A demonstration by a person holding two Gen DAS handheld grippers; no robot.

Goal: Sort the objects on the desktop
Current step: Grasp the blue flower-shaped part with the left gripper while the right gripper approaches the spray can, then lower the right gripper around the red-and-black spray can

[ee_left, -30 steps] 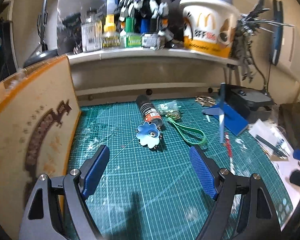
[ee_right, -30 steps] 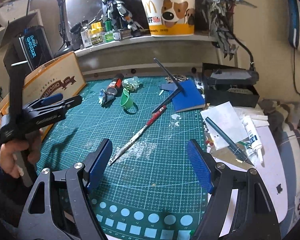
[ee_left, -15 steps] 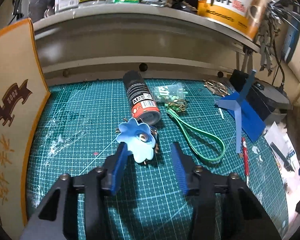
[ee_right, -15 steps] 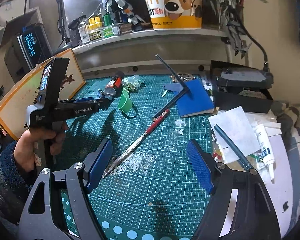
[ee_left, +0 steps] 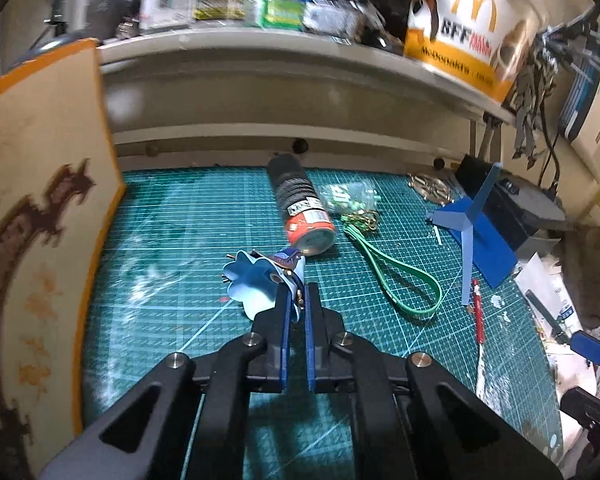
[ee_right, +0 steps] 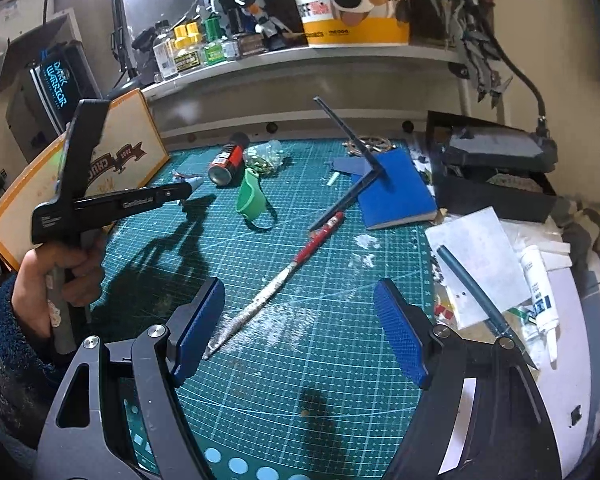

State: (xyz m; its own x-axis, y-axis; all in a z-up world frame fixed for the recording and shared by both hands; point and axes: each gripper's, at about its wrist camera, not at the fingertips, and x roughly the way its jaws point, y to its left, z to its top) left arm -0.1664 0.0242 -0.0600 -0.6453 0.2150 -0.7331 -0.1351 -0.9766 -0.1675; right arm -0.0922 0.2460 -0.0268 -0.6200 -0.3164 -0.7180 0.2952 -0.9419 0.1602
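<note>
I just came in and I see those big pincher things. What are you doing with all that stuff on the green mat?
A person is tidying a messy hobby desk with a two-finger gripper in each hand. The left gripper has just been closing and now pinches the edge of a light blue flower-shaped piece lying on the green cutting mat, right beside a tipped-over spray can. The right gripper hangs open above the mat near a long red-handled file, holding nothing.

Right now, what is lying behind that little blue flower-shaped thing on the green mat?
A spray can lies on its side just behind the blue flower piece, orange end toward it. The left gripper's fingers pinch the flower's near edge, hiding what lies beneath it.
</note>
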